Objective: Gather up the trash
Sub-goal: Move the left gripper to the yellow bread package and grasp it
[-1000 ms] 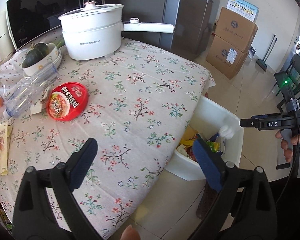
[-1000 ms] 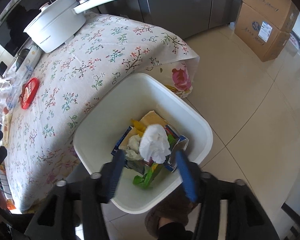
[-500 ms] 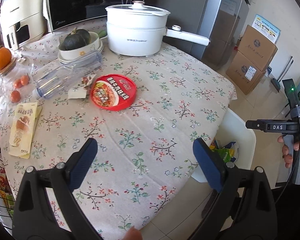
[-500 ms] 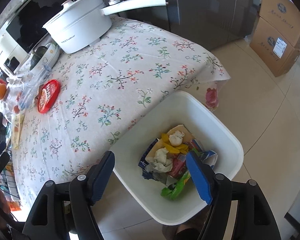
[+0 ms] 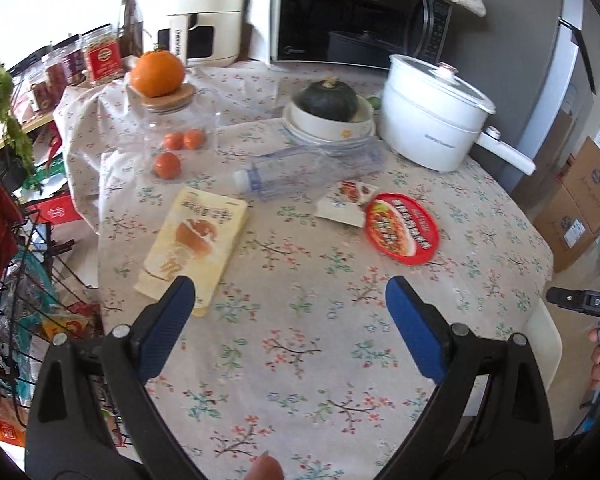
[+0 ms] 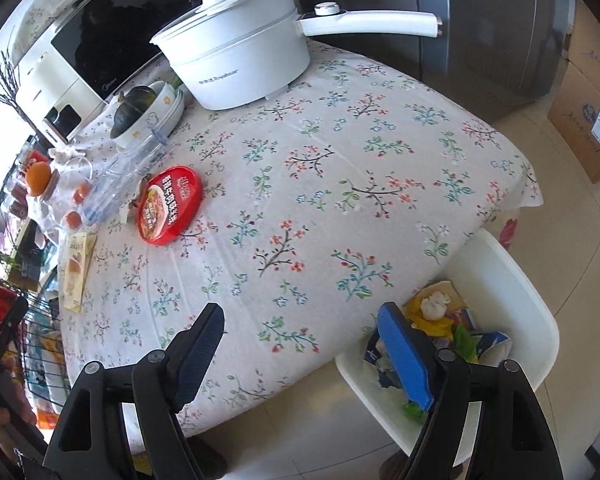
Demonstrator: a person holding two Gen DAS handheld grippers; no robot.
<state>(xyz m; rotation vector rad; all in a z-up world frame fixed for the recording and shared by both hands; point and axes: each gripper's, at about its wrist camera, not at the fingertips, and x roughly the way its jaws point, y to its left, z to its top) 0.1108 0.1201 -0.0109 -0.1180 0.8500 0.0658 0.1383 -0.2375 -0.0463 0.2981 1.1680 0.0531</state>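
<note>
White bin (image 6: 512,280) beside the counter (image 6: 340,208) already holds wrappers. Left on the cloth: red lid (image 5: 402,229), yellow packet (image 5: 198,240), clear bottle (image 5: 300,172). My left tool (image 5: 286,308) gapes empty; my right tool (image 6: 300,344) is opening, nothing between its jaws.

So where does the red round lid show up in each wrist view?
Left wrist: the red lid lies right of centre on the tablecloth, beside a small packet.
Right wrist: the red lid lies left of centre.
Shared landmark: the white pot, beyond the lid in both.
</note>
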